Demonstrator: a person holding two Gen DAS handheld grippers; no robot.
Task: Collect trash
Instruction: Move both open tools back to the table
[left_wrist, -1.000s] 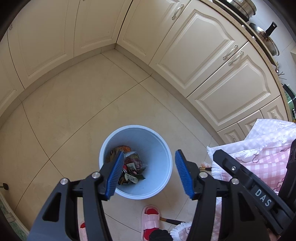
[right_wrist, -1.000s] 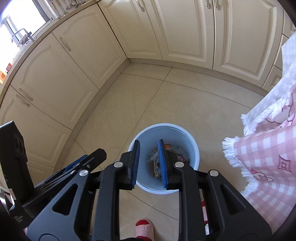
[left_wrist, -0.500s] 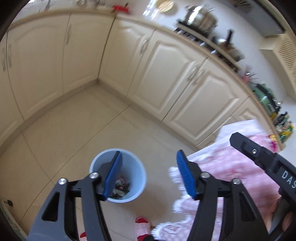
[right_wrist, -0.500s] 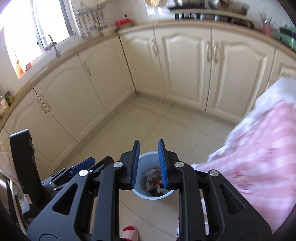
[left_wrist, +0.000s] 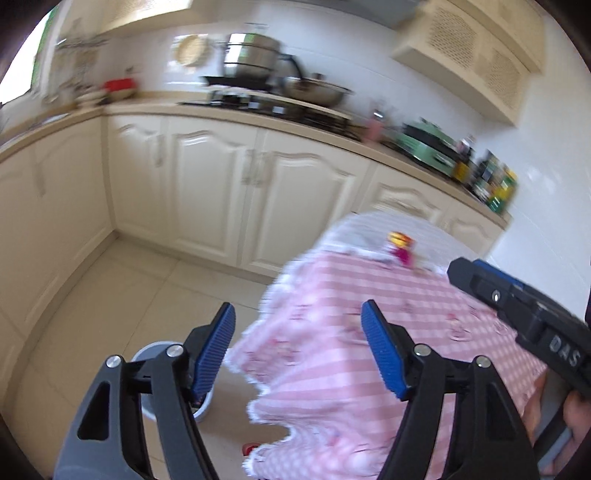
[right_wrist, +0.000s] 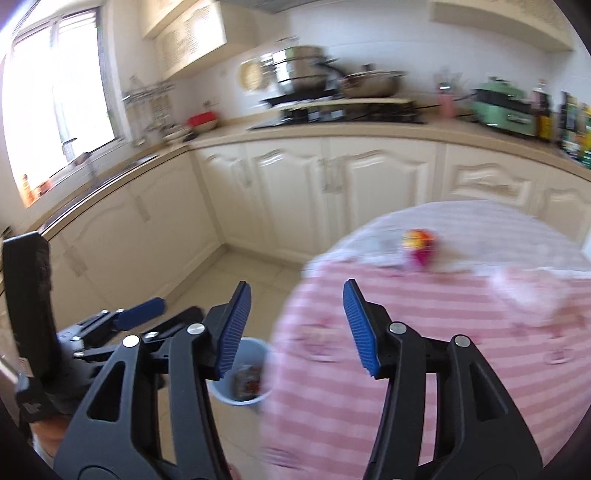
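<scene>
A blue trash bin with wrappers inside stands on the floor beside the table; in the left wrist view only its rim shows behind my left fingers. A yellow, red and pink piece of trash lies at the far side of the pink checked tablecloth; it also shows in the right wrist view. My left gripper is open and empty above the table's near edge. My right gripper is open and empty, also above the near edge.
Cream kitchen cabinets run along the back and left walls. The counter carries a stove with pots, a green appliance and bottles. A window is at left. A tiled floor lies left of the table.
Both grippers have tilted up from looking down into the bin to facing the table and counter. The right gripper's jaws have spread from nearly closed to open. The left stayed open.
</scene>
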